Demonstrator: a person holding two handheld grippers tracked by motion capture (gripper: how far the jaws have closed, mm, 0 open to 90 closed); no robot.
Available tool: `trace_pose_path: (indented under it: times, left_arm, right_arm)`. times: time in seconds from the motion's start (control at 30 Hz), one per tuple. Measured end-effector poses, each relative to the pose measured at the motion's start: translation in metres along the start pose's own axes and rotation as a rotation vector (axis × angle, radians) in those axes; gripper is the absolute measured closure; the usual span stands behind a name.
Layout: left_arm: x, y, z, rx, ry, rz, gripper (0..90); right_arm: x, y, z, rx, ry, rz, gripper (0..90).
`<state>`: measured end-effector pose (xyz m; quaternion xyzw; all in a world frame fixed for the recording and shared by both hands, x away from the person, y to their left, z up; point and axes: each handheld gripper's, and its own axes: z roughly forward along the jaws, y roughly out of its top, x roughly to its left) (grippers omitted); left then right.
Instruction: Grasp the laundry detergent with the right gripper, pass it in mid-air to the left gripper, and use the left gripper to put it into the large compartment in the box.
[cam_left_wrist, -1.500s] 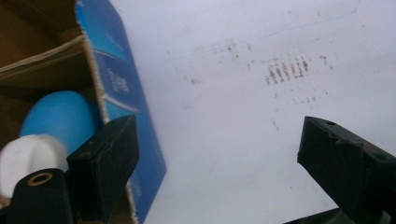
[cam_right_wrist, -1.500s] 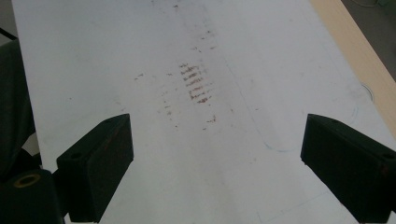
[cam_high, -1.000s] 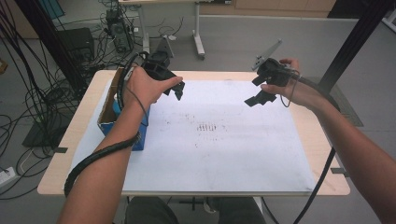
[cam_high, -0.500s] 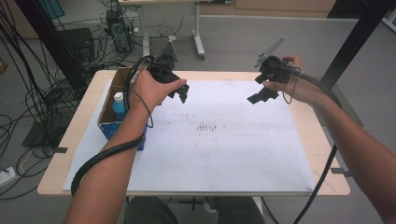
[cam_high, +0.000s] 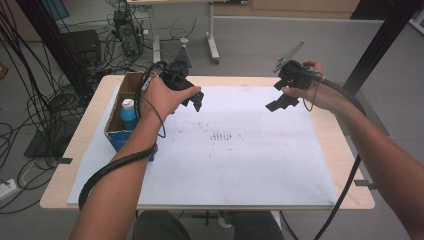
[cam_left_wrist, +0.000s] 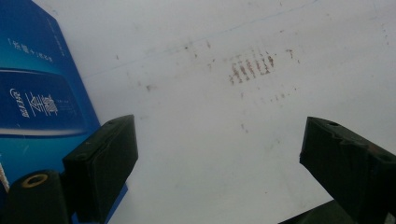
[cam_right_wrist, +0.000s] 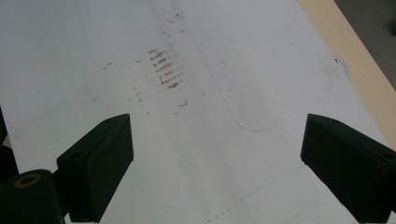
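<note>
Two grippers, high view: left gripper (cam_high: 194, 101) & right gripper (cam_high: 278, 103) hovering agape, empty, bottle (cam_high: 128, 112) in box (cam_high: 116, 134) beside left; left gripper view: box (cam_left_wrist: 37, 88) left of jaws; right gripper view: bare sheet (cam_right_wrist: 210, 140) ahead; approach step, next prob. reach left into box.

It looked like a lab: cable bundles (cam_high: 47, 107) trailed over grey floor (cam_high: 260, 40) beside electronics boxes (cam_high: 125, 35).

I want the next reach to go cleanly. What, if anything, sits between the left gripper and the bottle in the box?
Only the box's own wall. The left gripper hovers open over the white sheet, beside the bottle.
</note>
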<state>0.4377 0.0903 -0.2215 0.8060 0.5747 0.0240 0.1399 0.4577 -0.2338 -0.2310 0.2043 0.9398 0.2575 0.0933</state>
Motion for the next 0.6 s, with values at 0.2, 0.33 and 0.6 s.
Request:
trace_pose_path:
  times: [0.2, 0.33, 0.6]
  left_arm:
    - [-0.0004, 0.0001, -0.0002, -0.004, -0.004, 0.003, 11.6]
    - [-0.0012, 0.0001, 0.0007, -0.004, -0.007, 0.005, 11.6]
    - [-0.0027, 0.0008, 0.0001, -0.008, -0.005, 0.006, 11.6]
  right_arm:
    - [-0.0001, 0.0005, -0.0007, -0.002, 0.0, 0.002, 9.6]
    - [0.0002, -0.0009, -0.0001, -0.002, 0.002, 0.003, 9.6]
    - [-0.0005, -0.0037, 0.0017, 0.001, 0.006, 0.004, 9.6]
